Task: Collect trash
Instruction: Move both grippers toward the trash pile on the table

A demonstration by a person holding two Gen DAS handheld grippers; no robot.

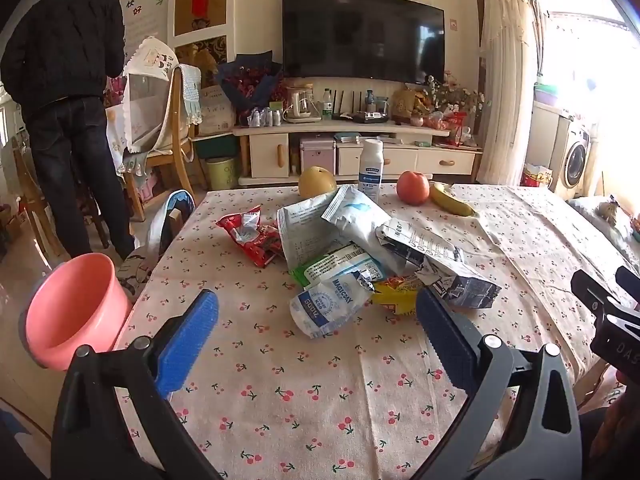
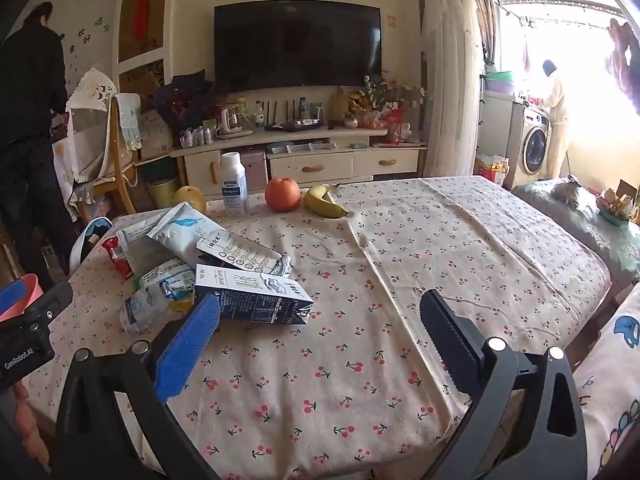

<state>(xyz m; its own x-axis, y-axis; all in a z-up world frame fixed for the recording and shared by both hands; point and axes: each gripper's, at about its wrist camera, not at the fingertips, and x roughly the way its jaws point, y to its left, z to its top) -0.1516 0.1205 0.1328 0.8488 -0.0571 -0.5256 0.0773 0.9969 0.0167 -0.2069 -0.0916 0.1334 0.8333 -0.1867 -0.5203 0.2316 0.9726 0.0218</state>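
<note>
Both claws are hanging above the near part of a table (image 1: 320, 400) that is wearing a cherry-print cloth, and both are tilting downward toward it. The left claw (image 1: 318, 320) is standing fully released, its blue pads spread wide with nothing between them. The right claw (image 2: 320, 316) is likewise standing released and gripping nothing; its left pad is showing just in front of a dark blue carton (image 2: 252, 296).

The trash is lying in a loose heap on the middle-left of the table, ahead of the left claw. A white pouch (image 1: 328, 308) is sitting nearest that claw, with a yellow wrapper (image 1: 394, 296) touching it on the right. The dark blue carton, crushed, is lying at the right edge of the heap. Behind these, a green-and-white packet (image 1: 336, 264), two pale blue-white bags (image 1: 356, 216) and a grey-white carton (image 1: 416, 240) are overlapping one another. A red wrapper (image 1: 252, 236) is lying just to the left of the heap, slightly apart.

At the far edge of the table, a yellow pear (image 1: 317, 182), a white bottle (image 1: 370, 170), a red apple (image 1: 413, 187) and a banana (image 1: 450, 198) are standing in a row, well apart from the claws.

A pink bin (image 1: 72, 308) is sitting off the table's left side, near the left claw. A person in a dark jacket (image 1: 64, 60) is standing far left with back turned.
</note>
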